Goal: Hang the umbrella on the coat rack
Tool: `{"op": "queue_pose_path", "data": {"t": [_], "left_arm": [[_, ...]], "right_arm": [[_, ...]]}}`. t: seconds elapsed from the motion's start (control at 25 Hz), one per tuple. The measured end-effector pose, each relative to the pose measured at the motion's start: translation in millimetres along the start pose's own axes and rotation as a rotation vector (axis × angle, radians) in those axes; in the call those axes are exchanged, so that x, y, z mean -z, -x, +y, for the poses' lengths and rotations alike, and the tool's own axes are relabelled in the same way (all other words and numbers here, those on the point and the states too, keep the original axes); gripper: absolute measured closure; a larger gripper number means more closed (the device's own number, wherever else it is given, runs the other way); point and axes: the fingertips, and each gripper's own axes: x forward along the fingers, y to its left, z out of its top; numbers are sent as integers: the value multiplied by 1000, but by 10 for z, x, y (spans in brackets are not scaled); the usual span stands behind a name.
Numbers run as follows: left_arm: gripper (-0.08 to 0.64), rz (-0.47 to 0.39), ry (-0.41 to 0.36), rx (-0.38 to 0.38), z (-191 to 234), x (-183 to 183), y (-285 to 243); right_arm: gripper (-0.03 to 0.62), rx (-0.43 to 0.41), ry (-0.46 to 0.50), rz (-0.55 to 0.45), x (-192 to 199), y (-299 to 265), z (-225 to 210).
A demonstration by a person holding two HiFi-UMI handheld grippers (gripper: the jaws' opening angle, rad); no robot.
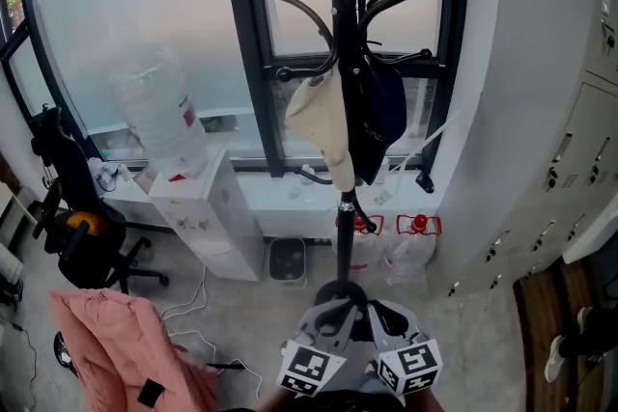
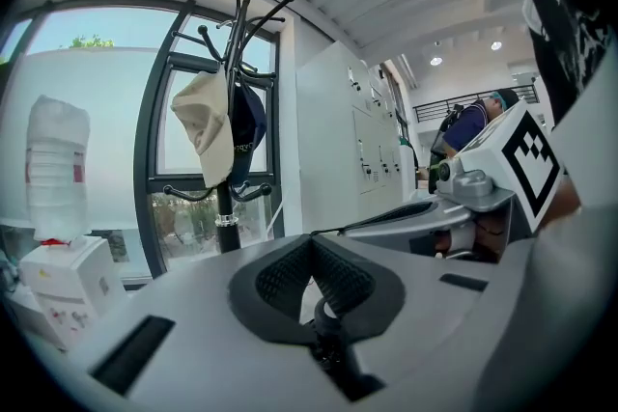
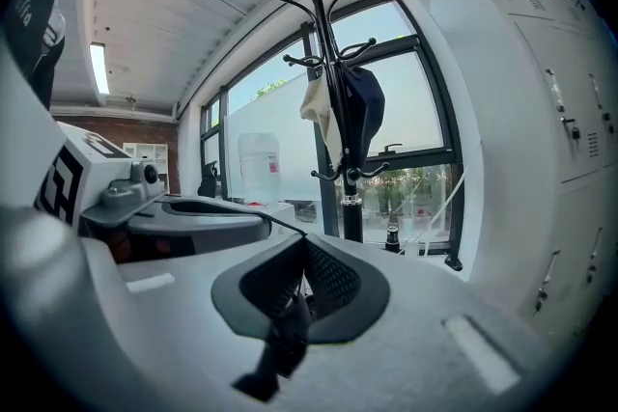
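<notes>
We see left tongs (image 2: 311,241), right tongs (image 3: 304,244) pressed closed, empty. Risk: knocking black metal coat rack (image 1: 340,63) drops hung navy bundle (image 1: 381,116).

The grey surface (image 1: 473,338) carries the coat rack (image 1: 345,246) on its round base. Beside it stand a small bin (image 1: 287,259) and two red-capped bottles (image 1: 415,244). Further left are a white water dispenser (image 1: 217,217), loose cables (image 1: 193,304) and an office chair (image 1: 92,246).

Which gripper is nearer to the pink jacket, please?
Left: the left gripper is just right of the pink jacket, while the right gripper sits beyond it, farther right.
</notes>
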Motion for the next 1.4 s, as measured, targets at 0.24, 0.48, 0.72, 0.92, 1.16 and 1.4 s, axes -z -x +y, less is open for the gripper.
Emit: {"op": "queue_pose_path", "data": {"t": [0.24,0.48,0.72,0.92,1.16,1.4], "left_arm": [[549,-33,10,-53,70,-157,-239],[550,-48,14,-106,135,-285,-423],[549,-58,-6,-178,233,-397,-577],[551,-77,-10,-229,290,-519,-695],[551,-90,-69,-299,363,-717,-785],[550,-96,-99,-343,420,-869,-817]], "right_arm": [[584,-48,35,-9,-165,-120,-232],[584,-100,63,-21,-304,-205,-406],[584,-169,95,-40,-437,-308,-533],[584,-221,114,-52,-542,-366,-624],[584,-290,146,-87,-756,-418,-710],[584,-331,147,-119,-927,-467,-760]]}}
